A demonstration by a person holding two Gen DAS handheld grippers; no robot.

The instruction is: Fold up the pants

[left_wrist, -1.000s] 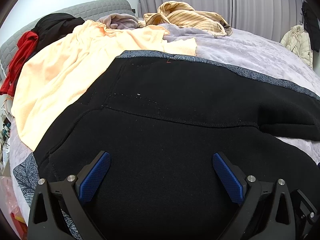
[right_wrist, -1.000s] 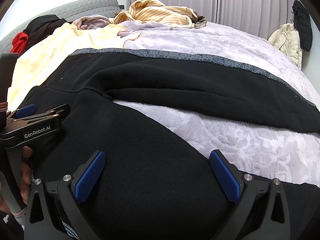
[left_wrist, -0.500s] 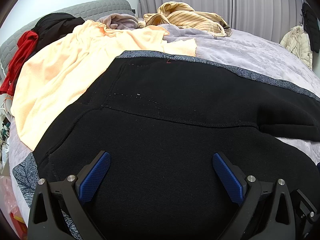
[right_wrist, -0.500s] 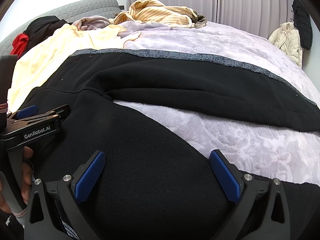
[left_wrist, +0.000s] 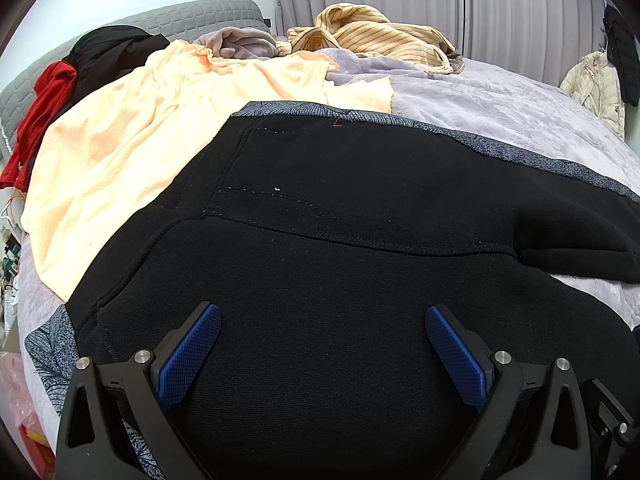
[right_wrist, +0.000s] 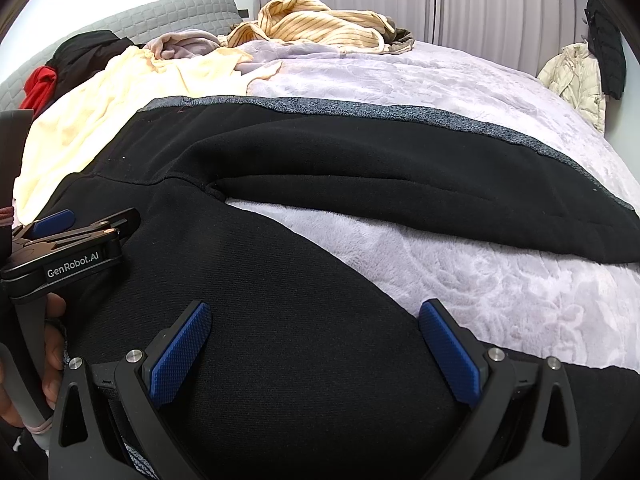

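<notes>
Black pants [left_wrist: 340,248] lie spread flat on the bed, waist at the left, the two legs splayed apart to the right [right_wrist: 360,176]. My left gripper [left_wrist: 322,320] is open, its blue pads [left_wrist: 192,352] just above the near side of the seat area. My right gripper [right_wrist: 314,320] is open over the near leg [right_wrist: 260,300], close to the crotch. The left gripper also shows in the right wrist view [right_wrist: 76,232], to the left, held by a hand. Neither holds cloth.
A grey patterned cloth [left_wrist: 400,122] lies under the pants. A peach towel [left_wrist: 120,148], red and black clothes [left_wrist: 52,92] and a striped yellow garment [left_wrist: 372,36] lie at the head of the lilac bedspread [right_wrist: 440,264]. Jackets [right_wrist: 580,76] hang at the far right.
Almost nothing: both grippers stay open over the pants, with only a slight drift of the views.
</notes>
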